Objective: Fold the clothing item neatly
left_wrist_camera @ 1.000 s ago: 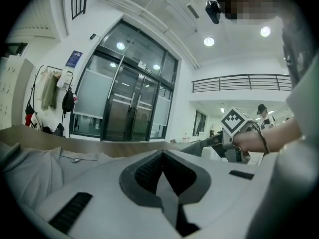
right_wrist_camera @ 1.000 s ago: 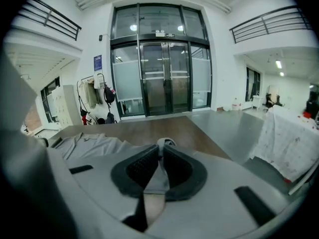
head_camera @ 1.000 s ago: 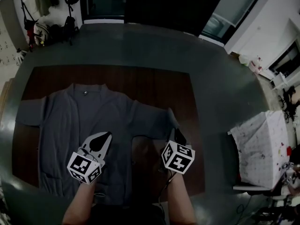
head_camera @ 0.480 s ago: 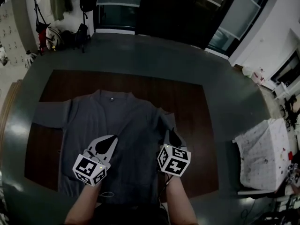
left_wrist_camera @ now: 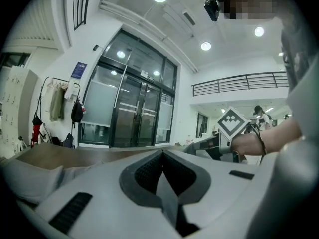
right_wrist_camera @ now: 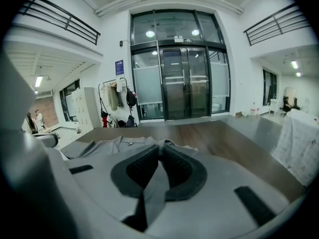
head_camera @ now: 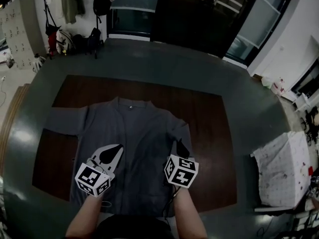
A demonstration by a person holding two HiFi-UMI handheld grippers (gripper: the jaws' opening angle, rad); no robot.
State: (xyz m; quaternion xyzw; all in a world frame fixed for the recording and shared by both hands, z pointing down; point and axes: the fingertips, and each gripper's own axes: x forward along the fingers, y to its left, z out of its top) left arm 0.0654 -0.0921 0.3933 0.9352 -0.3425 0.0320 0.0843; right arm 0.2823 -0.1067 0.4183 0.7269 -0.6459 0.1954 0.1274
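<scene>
A grey button-front top [head_camera: 134,133] lies flat on the dark wooden table [head_camera: 209,148], collar away from me and its left sleeve [head_camera: 65,121] spread out. My right gripper [head_camera: 179,144] is shut on the right sleeve's end, held at the body's right edge. In the right gripper view the cloth bunches at the closed tips [right_wrist_camera: 160,146], with the rest of the top [right_wrist_camera: 104,146] beyond. My left gripper [head_camera: 119,146] is low over the middle of the body, jaws shut. No cloth shows past its tips [left_wrist_camera: 160,156]. A fold of the top [left_wrist_camera: 30,178] lies to its left.
A table under a white patterned cloth [head_camera: 281,168] stands to the right. At the back are dark glass doors [head_camera: 199,14], and on the left a coat rack with bags [head_camera: 75,14] and lockers [head_camera: 20,29]. Grey floor surrounds the table.
Both grippers have shifted left across the top. The right one has drawn the sleeve end in from the bare table toward the body. The head view has swung too.
</scene>
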